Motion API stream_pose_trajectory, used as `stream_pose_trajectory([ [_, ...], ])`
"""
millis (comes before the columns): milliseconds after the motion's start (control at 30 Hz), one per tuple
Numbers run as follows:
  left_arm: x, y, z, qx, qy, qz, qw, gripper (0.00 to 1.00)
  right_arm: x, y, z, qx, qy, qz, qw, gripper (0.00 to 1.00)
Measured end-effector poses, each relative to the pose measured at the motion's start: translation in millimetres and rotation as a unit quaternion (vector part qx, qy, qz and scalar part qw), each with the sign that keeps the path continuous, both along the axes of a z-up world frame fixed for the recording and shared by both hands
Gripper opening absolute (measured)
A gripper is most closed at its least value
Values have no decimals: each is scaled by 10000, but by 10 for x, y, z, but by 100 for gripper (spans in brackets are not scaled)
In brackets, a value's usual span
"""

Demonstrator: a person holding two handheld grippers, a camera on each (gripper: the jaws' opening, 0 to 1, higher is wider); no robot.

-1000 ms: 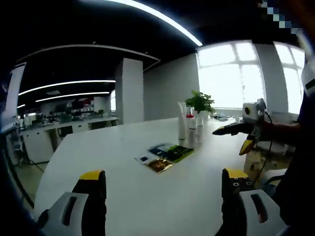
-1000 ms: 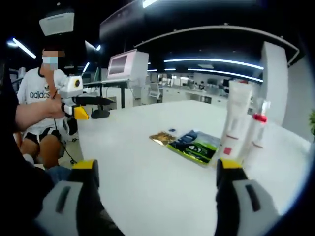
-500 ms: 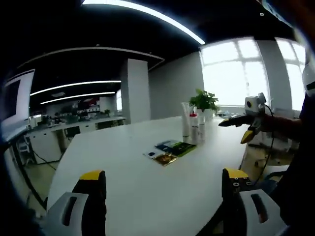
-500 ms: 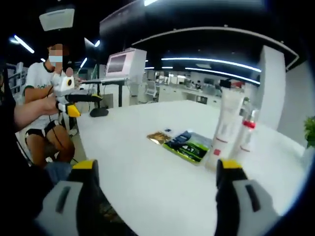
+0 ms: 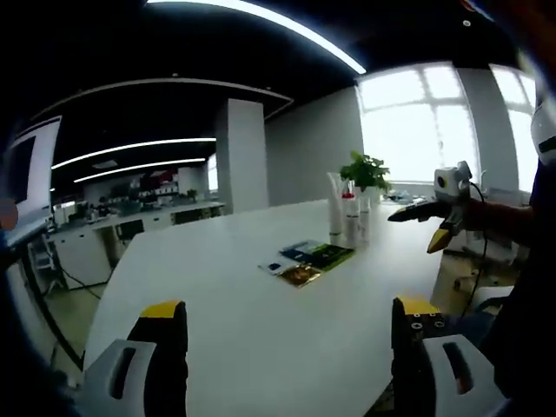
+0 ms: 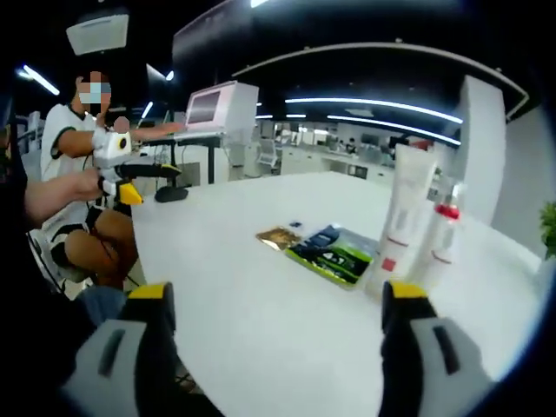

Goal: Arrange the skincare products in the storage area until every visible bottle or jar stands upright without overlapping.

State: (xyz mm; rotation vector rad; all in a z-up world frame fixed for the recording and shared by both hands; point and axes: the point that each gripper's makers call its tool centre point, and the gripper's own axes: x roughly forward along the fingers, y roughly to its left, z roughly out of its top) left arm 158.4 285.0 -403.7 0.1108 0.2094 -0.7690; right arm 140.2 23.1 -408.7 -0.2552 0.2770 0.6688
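White counter carries upright tubes at two o'clock; both tools gape empty. Sachets, apparently flat, crowd them; a careless reach could topple one.

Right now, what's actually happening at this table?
A person holds a pair of tongs in each hand above a white table; both are open and hold nothing. The left tongs and right tongs are short of the products. A tall white tube and a red-capped bottle stand upright side by side, with flat sachets lying beside them. Nothing is being touched yet.
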Motion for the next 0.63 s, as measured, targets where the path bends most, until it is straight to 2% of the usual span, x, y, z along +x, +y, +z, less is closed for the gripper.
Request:
stream_pose_trajectory([
  [633, -35, 26, 112, -55, -105, 53, 9999, 100, -56, 58, 87, -37, -113, 33, 9999, 100],
])
